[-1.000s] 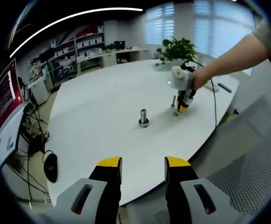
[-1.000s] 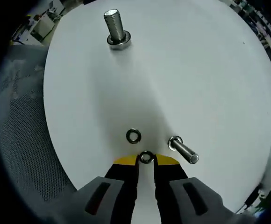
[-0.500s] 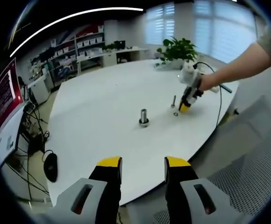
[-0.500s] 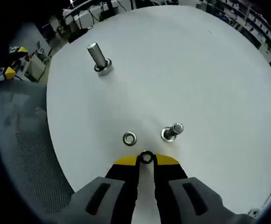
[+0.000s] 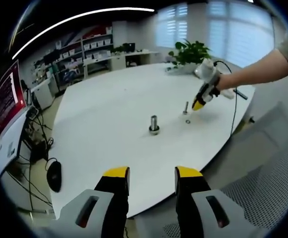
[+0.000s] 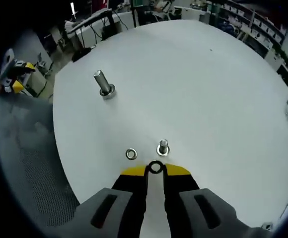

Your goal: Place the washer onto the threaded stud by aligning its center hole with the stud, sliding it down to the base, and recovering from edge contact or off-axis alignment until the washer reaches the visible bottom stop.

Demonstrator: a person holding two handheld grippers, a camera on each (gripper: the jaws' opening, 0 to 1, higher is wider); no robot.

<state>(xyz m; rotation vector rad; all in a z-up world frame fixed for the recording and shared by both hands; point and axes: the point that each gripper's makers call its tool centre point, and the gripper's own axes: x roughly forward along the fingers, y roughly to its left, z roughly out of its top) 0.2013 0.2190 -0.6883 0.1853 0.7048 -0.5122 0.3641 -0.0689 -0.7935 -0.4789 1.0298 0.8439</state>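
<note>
Here, in the right gripper view, the right gripper (image 6: 155,168) is pinching a washer (image 6: 155,167) between its yellow tips, the jaws closed on the ring's edges so the hole is facing the camera. Just beyond the tips, a second washer (image 6: 131,154) is lying flat on the white table (image 6: 223,99), and a small stud (image 6: 163,147) is standing upright just beside it, to its right in this view. The held washer is hanging in the air near that small stud, apart from it. Farther out, toward the upper left, a bigger stud (image 6: 104,84) is standing upright on its wide base (well apart from the pair near the tips).

In the left gripper view, the left gripper (image 5: 152,179) is sitting with its jaws apart, nothing between them, hovering near the table's (image 5: 109,124) near edge. Past it, the big stud (image 5: 154,124) is standing mid-table. Farther still, the loose washer (image 5: 187,121) and small stud (image 5: 185,107) are sitting close together, and the right gripper (image 5: 198,105), held by a person's hand (image 5: 222,84), is tilting down just beside them. A potted plant (image 5: 188,52) is standing at the far edge.
</note>
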